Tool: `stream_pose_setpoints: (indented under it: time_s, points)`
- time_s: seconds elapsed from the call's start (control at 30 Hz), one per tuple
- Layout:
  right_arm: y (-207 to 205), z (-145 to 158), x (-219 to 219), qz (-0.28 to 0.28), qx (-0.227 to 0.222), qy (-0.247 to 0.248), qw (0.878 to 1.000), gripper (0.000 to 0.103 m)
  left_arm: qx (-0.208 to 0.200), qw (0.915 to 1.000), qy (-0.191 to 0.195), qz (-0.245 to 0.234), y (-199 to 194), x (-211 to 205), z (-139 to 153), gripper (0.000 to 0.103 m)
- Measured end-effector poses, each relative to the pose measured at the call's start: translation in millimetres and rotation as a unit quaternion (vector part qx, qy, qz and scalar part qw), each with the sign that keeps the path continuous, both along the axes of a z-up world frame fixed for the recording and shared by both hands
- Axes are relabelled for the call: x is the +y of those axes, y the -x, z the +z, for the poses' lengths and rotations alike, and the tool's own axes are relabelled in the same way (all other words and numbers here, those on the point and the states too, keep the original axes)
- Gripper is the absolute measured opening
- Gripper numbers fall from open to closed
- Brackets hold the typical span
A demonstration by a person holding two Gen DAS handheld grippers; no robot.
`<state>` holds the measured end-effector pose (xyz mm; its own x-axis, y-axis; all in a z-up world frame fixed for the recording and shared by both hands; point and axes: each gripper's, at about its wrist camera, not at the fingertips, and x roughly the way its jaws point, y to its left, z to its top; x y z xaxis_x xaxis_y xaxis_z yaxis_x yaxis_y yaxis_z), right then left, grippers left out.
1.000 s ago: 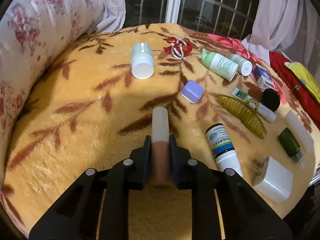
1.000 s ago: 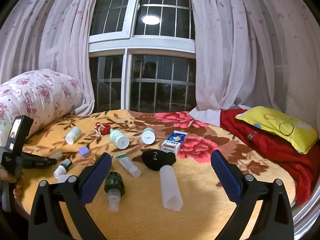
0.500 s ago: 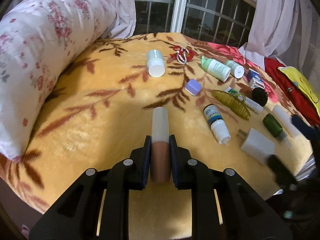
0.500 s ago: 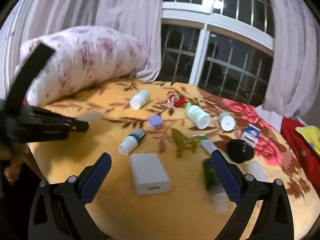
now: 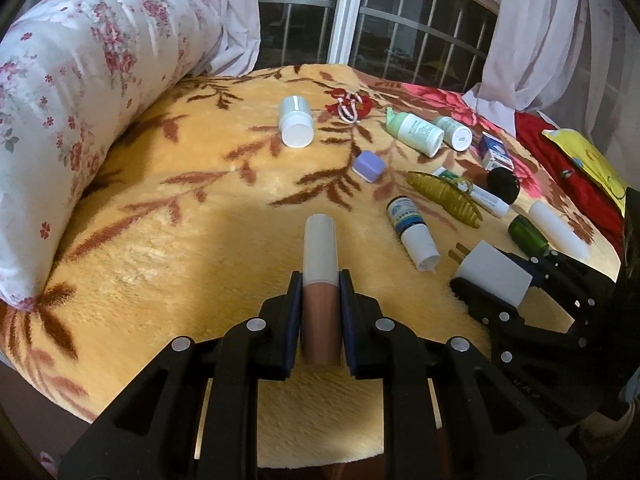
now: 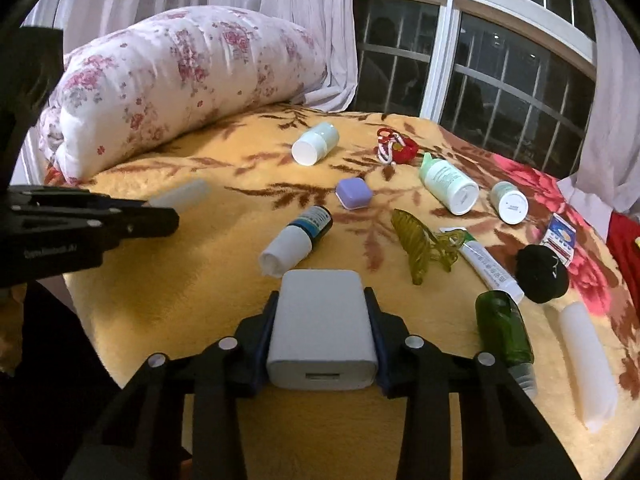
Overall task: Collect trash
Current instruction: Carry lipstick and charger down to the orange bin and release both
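Observation:
My left gripper (image 5: 320,280) is shut on a brown cosmetic tube with a white cap (image 5: 319,236) and holds it just above the yellow blanket (image 5: 180,240). In the right wrist view that left gripper (image 6: 160,216) comes in from the left edge with the tube (image 6: 184,196) sticking out. My right gripper (image 6: 322,300) is closing its jaws on a white wall charger (image 6: 322,332) near the bed's front edge, and the pads sit against its two sides. In the left wrist view the charger (image 5: 494,276) lies at the right, prongs pointing left, between black fingers (image 5: 474,294).
Across the blanket lie a dropper bottle (image 6: 298,238), a purple case (image 6: 354,193), an olive hair claw (image 6: 418,246), white-capped bottles (image 6: 314,144), a green bottle (image 6: 504,330), a white tube (image 6: 586,358) and a black puff (image 6: 542,274). A floral pillow (image 6: 180,88) lines the left side.
My right gripper swung left and down from wide open over the bed to closed around the white charger. The left gripper drew back a little with the tube.

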<state>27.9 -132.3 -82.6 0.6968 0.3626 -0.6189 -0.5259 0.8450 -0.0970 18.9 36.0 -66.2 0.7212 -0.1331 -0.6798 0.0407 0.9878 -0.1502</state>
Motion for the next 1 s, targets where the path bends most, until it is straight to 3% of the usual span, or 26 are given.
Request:
stream_pose_setpoints:
  time_s: [0.3,0.5,0.6,0.77,0.93,1.0]
  points:
    - [33.6,29.5,-11.3,0.018,-0.019,-0.023,0.999,0.039,-0.013,0.999,-0.01,-0.042,26.0,-19.1,15.9,0.017]
    - [73.4,42.1,-28.5,0.054,0.021,-0.02,0.998,0.039,0.013,0.9923,-0.02,-0.121,69.2,-46.1,19.4,0.017]
    - [93.7,23.9,-37.0,0.069,0.088,-0.007,0.994,0.039,0.06,0.9841,-0.014,-0.166,90.5,-59.0,2.8,0.017]
    - [117.6,-48.7,-44.0,0.072,0.211,0.038,0.974,0.039,0.155,0.9635,-0.013,-0.218,107.5,-82.3,-48.5,0.018]
    - [123.7,-101.8,-43.9,0.063,0.284,0.069,0.954,0.04,0.237,0.9396,-0.006,-0.247,106.7,-104.6,-96.8,0.018]
    - [125.3,-112.7,-45.4,0.06,0.302,0.078,0.948,0.042,0.254,0.9366,0.0,-0.242,104.3,-107.5,-106.3,0.021]
